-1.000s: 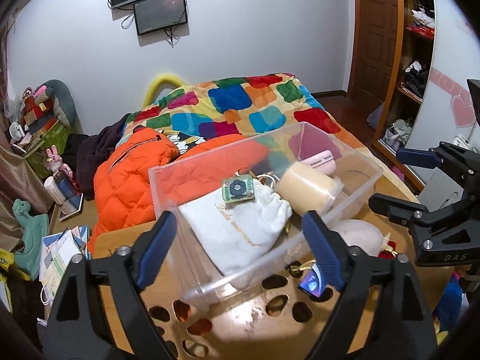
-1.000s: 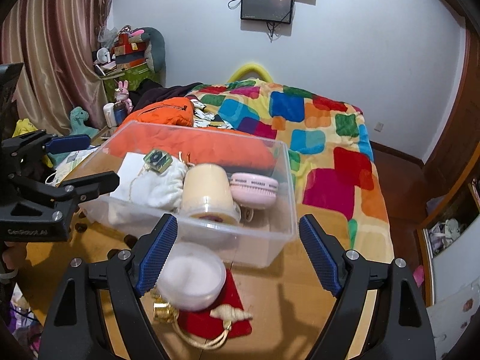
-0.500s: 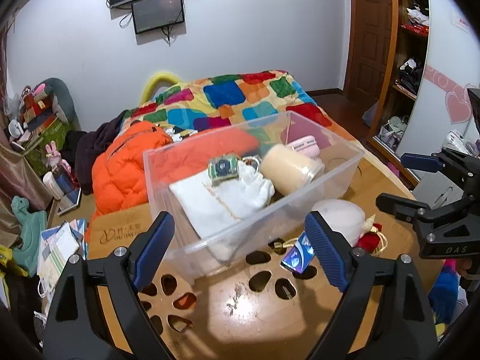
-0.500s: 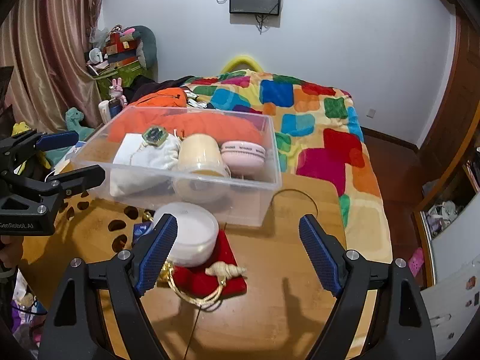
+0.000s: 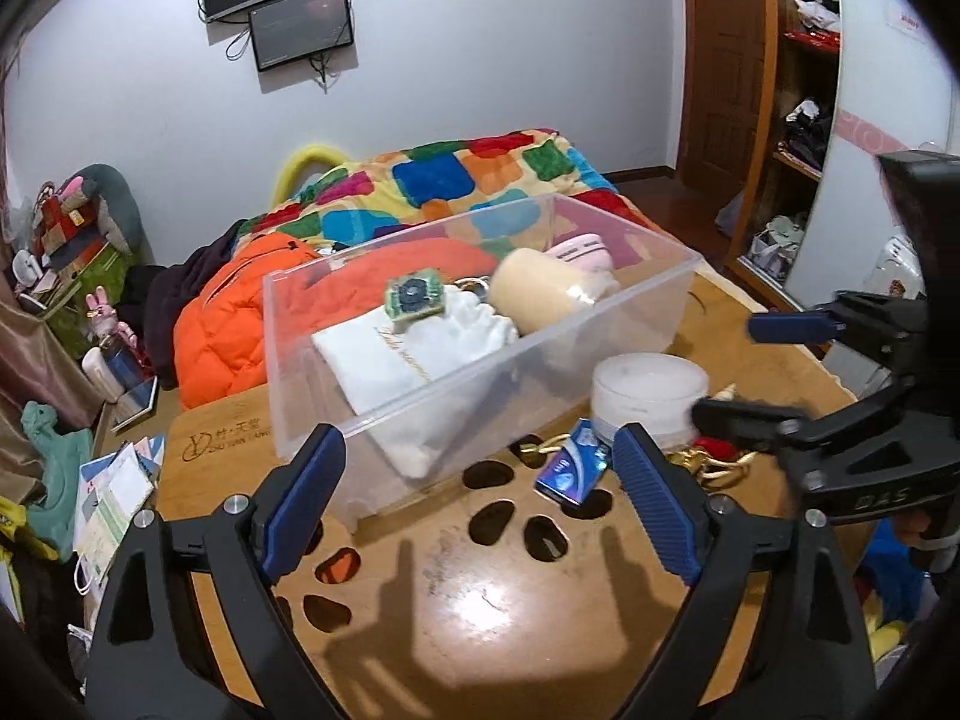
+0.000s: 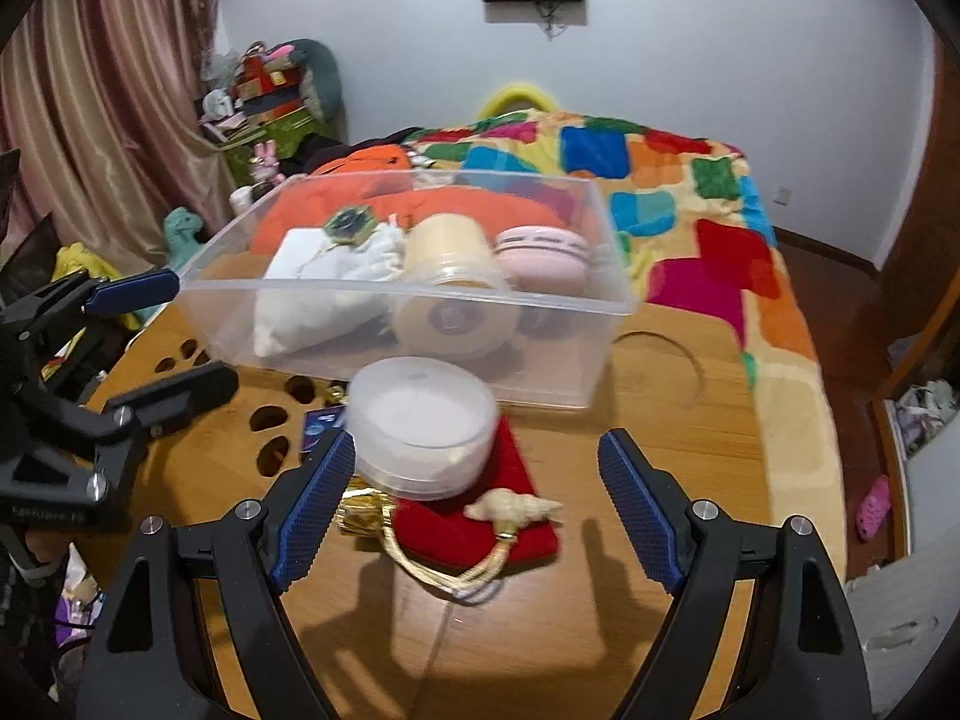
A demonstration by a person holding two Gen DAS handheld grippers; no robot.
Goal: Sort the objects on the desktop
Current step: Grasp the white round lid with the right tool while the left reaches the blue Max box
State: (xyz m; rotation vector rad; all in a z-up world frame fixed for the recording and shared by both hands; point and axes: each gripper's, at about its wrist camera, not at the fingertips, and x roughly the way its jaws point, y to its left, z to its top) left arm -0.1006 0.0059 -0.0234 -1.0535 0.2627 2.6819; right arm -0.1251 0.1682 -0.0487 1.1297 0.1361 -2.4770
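Note:
A clear plastic bin point(image 5: 630, 312) point(image 6: 420, 294) stands on the wooden table and holds a white pouch point(image 5: 396, 354), a green square item point(image 5: 414, 297), a cream cylinder point(image 6: 447, 249) and a pink round case point(image 6: 543, 255). In front of it lie a white round container point(image 6: 420, 426) point(image 5: 651, 387), a red pouch with gold cord point(image 6: 474, 525), a small shell point(image 6: 513, 507) and a blue packet point(image 5: 573, 471). My left gripper point(image 5: 480, 504) is open and empty, back from the bin. My right gripper point(image 6: 480, 516) is open and empty above the red pouch.
The table point(image 5: 468, 600) has paw-shaped cut-outs point(image 5: 510, 525) near its left part. Behind it is a bed with a colourful quilt point(image 6: 672, 180) and an orange jacket point(image 5: 222, 312). Clutter lies on the floor at the left point(image 5: 108, 492).
Both grippers have drawn back and up from the bin, so more table shows in front. Both stay open and empty. The objects have not moved.

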